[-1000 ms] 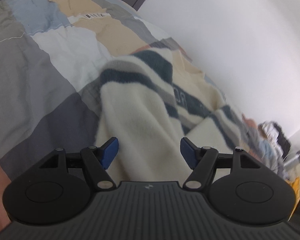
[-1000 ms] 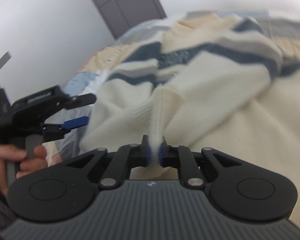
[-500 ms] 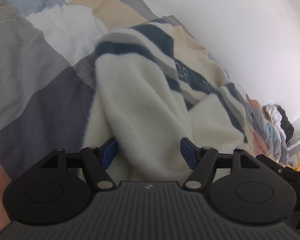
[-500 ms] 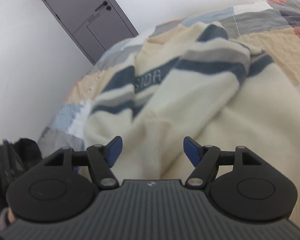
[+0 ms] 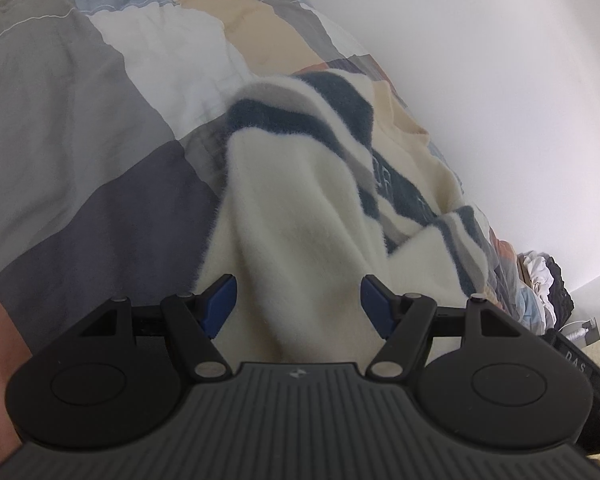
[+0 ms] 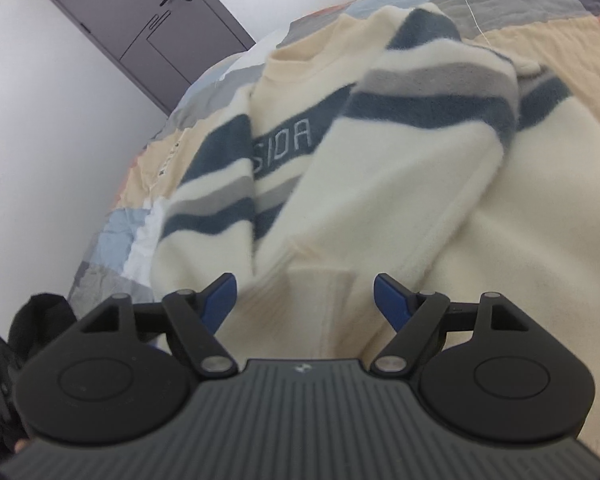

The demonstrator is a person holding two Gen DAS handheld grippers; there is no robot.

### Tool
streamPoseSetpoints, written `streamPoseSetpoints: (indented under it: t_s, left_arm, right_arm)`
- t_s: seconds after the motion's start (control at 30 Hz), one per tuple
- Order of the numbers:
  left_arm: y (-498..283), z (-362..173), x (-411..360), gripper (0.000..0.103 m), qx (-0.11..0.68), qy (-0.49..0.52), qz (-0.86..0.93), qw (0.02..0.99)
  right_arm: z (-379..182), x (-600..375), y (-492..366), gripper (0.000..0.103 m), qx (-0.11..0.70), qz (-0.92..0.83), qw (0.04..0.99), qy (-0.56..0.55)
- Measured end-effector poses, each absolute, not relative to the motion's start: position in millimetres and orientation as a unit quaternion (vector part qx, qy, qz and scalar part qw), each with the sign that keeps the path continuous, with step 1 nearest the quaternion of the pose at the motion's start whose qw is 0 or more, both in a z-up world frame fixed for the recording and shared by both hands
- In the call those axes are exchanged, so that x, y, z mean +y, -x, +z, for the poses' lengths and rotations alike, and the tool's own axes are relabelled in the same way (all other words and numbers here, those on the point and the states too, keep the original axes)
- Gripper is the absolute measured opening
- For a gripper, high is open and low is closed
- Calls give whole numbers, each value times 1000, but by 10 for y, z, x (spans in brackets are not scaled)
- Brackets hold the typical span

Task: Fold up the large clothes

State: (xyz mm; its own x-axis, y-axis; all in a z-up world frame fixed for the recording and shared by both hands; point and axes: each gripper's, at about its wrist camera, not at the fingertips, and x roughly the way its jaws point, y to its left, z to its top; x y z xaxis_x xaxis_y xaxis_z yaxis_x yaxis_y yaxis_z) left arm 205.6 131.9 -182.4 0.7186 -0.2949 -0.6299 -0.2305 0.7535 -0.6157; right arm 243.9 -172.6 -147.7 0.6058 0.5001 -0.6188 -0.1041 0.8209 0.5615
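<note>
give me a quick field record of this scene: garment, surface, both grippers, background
garment: cream sweater with navy and grey stripes, sleeves folded over its front
surface: patchwork quilt on a bed
left gripper: open over cream fabric, gripping nothing
right gripper: jaws just opened, ribbed cuff lying loose between them
background: grey door, white wall

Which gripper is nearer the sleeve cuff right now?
Right. The right gripper hangs open with the ribbed cuff lying between its fingers, just released. The left gripper, also open, is over the other folded sleeve; no cuff shows there.
</note>
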Motion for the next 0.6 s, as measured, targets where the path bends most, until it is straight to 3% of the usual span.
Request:
streamPoseSetpoints:
  t_s: [0.07,0.13,0.33,0.6]
  left_arm:
    - [-2052,-1826,1327,73,374,353,-18,858]
    - [-2051,-1819,1340,73,372,355,-17,857]
    - [-2015,-1775,1414,73,349,374,-13,859]
    - [-1920,-1643,1502,73,287,402,-14,870]
  right_arm:
    - [-1396,-1686,-2479,21,414,181,865,-219]
    - [-1264,-1674,-2527,13,410,191,869,-202]
    - [-533,-1578,-2688,9,358,250,883,-172]
    - [711,-995,-3023,8,235,301,924,-34]
